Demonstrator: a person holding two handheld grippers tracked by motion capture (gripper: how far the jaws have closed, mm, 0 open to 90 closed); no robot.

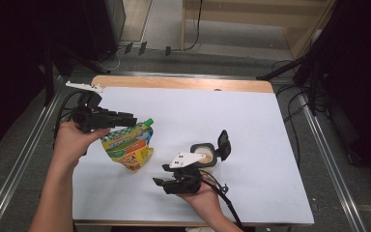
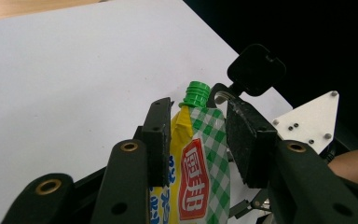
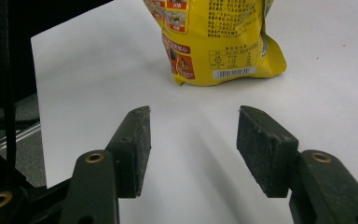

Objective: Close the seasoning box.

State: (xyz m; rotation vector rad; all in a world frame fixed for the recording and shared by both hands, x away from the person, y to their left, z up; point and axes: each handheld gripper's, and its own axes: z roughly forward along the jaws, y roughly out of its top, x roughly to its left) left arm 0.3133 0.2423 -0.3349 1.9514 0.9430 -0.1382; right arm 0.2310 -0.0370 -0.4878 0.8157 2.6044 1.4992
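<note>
High view: my left gripper [image 1: 134, 121] reaches in from the left over the white table sheet [image 1: 251, 125] and grips the upper part of a yellow soft plastic pouch with a green screw cap [image 1: 129, 144]. The pouch stands on the sheet, left of centre, leaning with its cap up and to the right. My right gripper [image 1: 160, 178] lies low near the front edge, pointing left toward the pouch and well short of it, with its jaws apart and nothing between them. Just behind it sits a small round container with a tan inside and a black flip lid standing open [image 1: 207, 153].

Left gripper view: my two black jaws close on the neck of the pouch [image 2: 198, 163], one pad on each face just below the green cap [image 2: 195, 94]. The print here shows green-and-white checks and a red label. Beyond the cap rises the black lid [image 2: 256, 69] of the container.

Right gripper view: my jaws stand wide with bare sheet [image 3: 98, 65] between the pads. The pouch's yellow base [image 3: 219, 42], with its barcode panel, rests on the sheet ahead, apart from both pads.
</note>
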